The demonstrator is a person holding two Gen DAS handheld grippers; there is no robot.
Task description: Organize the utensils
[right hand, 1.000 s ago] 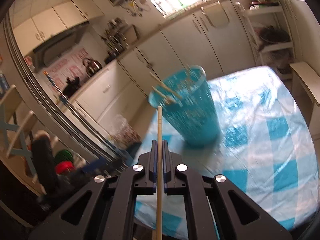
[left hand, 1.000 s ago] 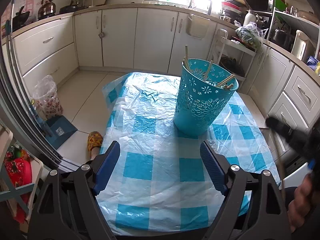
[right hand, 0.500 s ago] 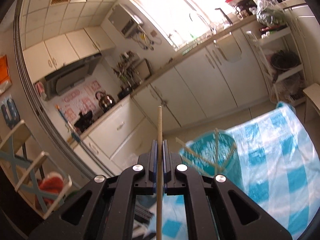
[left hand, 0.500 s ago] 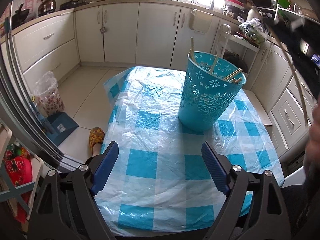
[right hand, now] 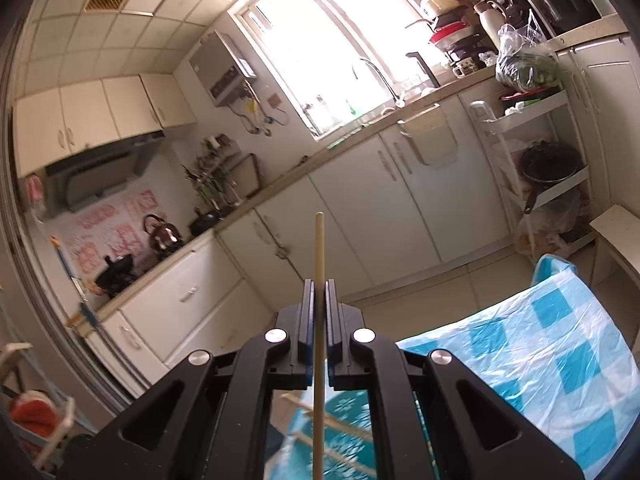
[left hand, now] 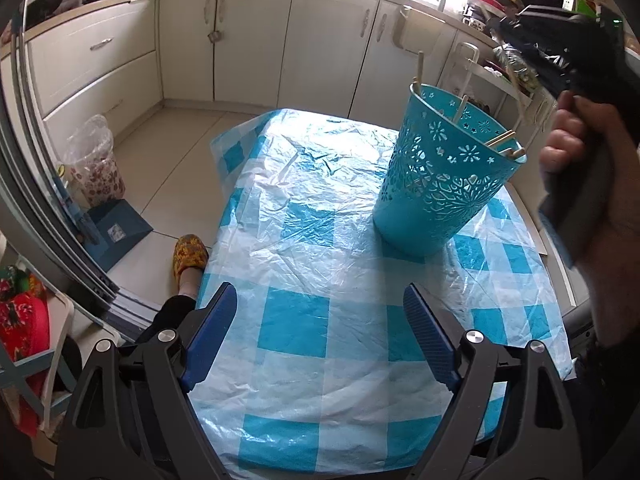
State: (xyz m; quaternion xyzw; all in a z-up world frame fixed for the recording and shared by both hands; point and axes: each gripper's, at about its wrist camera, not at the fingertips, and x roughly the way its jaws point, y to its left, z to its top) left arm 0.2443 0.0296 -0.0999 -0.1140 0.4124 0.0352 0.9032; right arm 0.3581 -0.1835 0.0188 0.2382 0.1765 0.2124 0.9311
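Since a second ago my right hand-held gripper (right hand: 317, 312) has swung up from facing the basket to pointing across the kitchen at the cabinets, and it now hangs above the basket's far rim, carrying the thin pale wooden chopstick (right hand: 318, 280) with it. That chopstick is pinched between the two nearly closed blue pads, its long axis running straight along the fingers, one end poking forward past the tips and the other trailing back down under the camera. Directly below it sits the turquoise perforated plastic basket (left hand: 444, 176), upright on the table, with several more wooden chopsticks (left hand: 500, 142) already leaning against its rim; in the right wrist view the basket's mouth (right hand: 340, 432) shows just beneath the gripper body, so I judge the trailing end is over or close to the opening. The coming move turns on that: the basket lies below and slightly behind the fingers, so the stick should go in rear end first, lowered along its own length. My left hand-held gripper (left hand: 320, 340) is spread wide and holding nothing, hovering over the near edge of the blue-and-white checked plastic tablecloth (left hand: 296, 320), well apart from the basket, so the right one is plainly the nearer. Beyond the table are white kitchen cabinets (left hand: 256, 40).
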